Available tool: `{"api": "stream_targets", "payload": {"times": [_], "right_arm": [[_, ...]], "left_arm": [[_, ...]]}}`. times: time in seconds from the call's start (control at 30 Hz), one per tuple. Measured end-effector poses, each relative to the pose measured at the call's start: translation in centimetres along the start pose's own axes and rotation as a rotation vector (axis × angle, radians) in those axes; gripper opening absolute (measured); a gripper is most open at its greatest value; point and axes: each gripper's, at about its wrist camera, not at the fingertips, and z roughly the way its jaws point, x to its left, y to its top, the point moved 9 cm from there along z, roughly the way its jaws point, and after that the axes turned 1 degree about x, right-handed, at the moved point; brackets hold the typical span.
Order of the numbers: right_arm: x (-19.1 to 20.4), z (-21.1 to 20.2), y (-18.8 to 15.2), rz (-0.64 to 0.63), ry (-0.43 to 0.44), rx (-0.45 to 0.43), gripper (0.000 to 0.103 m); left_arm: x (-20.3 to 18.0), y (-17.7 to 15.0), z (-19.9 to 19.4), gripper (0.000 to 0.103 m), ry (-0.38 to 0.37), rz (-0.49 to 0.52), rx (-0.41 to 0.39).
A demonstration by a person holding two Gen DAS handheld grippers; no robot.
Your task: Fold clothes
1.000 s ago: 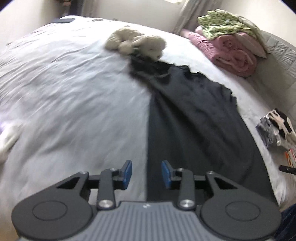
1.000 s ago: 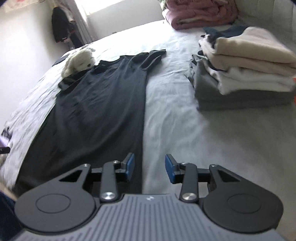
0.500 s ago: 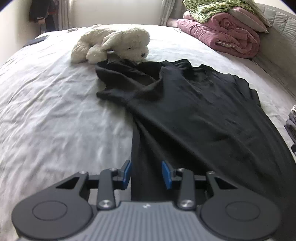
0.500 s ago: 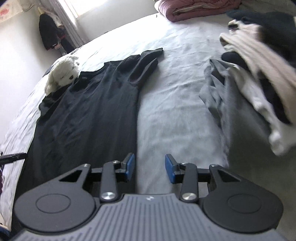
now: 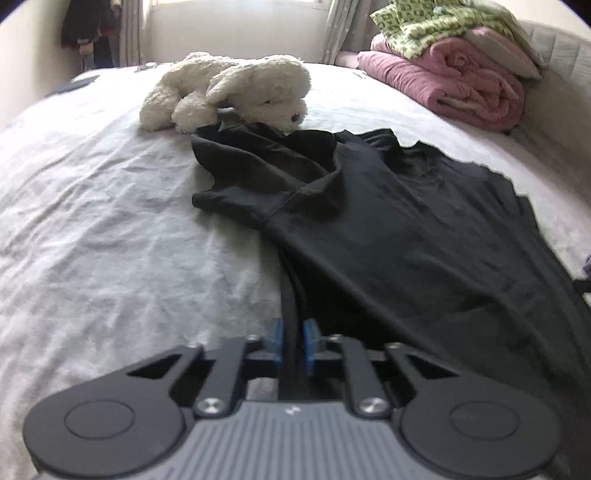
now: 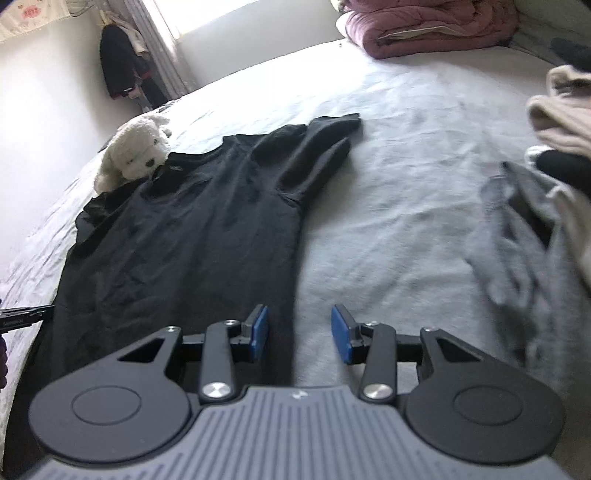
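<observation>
no text, number or brand is showing clearly enough to read in either view. a small pale mark is sitting on the grey ribbed body of the left gripper (image 5: 291,341) and of the right gripper (image 6: 300,338), too small to make out. faint lettering is showing on a black bar (image 6: 24,317) at the left edge of the right wrist view, but it is staying illegible. a banner (image 6: 29,16) on the wall is carrying pink marks, too blurred to read.
</observation>
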Motion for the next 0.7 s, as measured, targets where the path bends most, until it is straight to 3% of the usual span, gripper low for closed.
{"api": "stream_targets", "payload": {"times": [0.23,0.47,0.6,0.7], "right_arm": [[-0.3,0.5,1.6,0.078,0.050,-0.040,0.043],[-3.6,4.6,6.0,0.361,0.136,-0.077,0.042],[-3.5,7.1,7.2,0.325,0.125,-0.052,0.006],[-2.6,6.7,8.1,0.234,0.096,-0.066,0.005]], "left_arm": [[1.4,0.3,0.0,0.002,-0.058,-0.096,0.011],[1.9,0.2,0.2,0.003,-0.107,-0.142,0.018],[2.0,0.0,0.4,0.003,-0.104,-0.146,0.019],[2.2,0.0,0.5,0.003,-0.113,-0.169,0.021]]}}
